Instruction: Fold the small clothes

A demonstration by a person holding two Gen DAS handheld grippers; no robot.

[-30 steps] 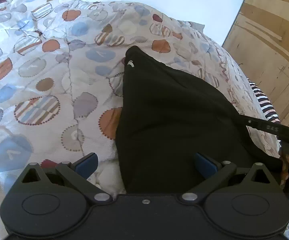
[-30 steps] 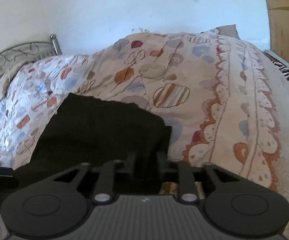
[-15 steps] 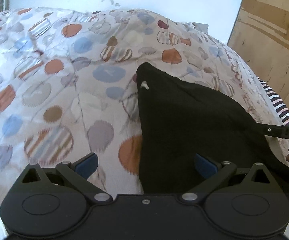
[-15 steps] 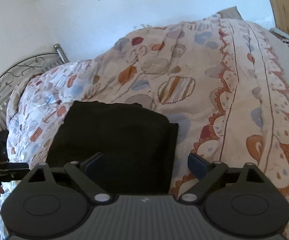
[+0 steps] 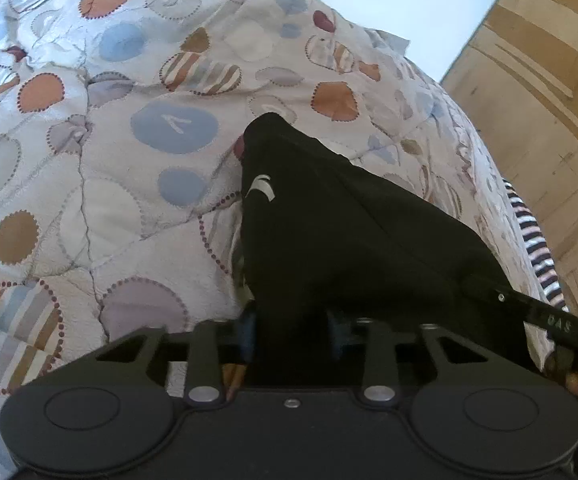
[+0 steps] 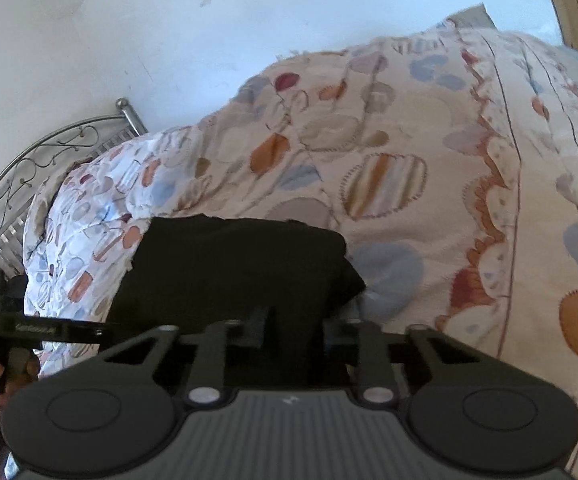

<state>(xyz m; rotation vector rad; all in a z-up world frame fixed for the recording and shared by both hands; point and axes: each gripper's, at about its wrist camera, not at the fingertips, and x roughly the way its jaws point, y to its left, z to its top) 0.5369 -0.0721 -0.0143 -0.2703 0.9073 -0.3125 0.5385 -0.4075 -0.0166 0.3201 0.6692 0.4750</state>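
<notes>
A black garment (image 5: 349,248) with a small white mark lies on a patterned quilt (image 5: 109,160). My left gripper (image 5: 291,330) is shut on its near left edge, with the cloth bunched between the fingers. In the right wrist view the same black garment (image 6: 229,264) lies flat, and my right gripper (image 6: 295,330) is shut on its near right corner. The other gripper's arm shows at the edge of each view.
The quilt (image 6: 429,160) covers a bed with a metal headboard (image 6: 49,152) at the far left. A white wall is behind. A wooden panel (image 5: 537,100) and a striped cloth (image 5: 537,248) are at the bed's right edge.
Both grippers were open half a second ago and have closed on the garment's near edge. The left one moved in closer to the cloth.
</notes>
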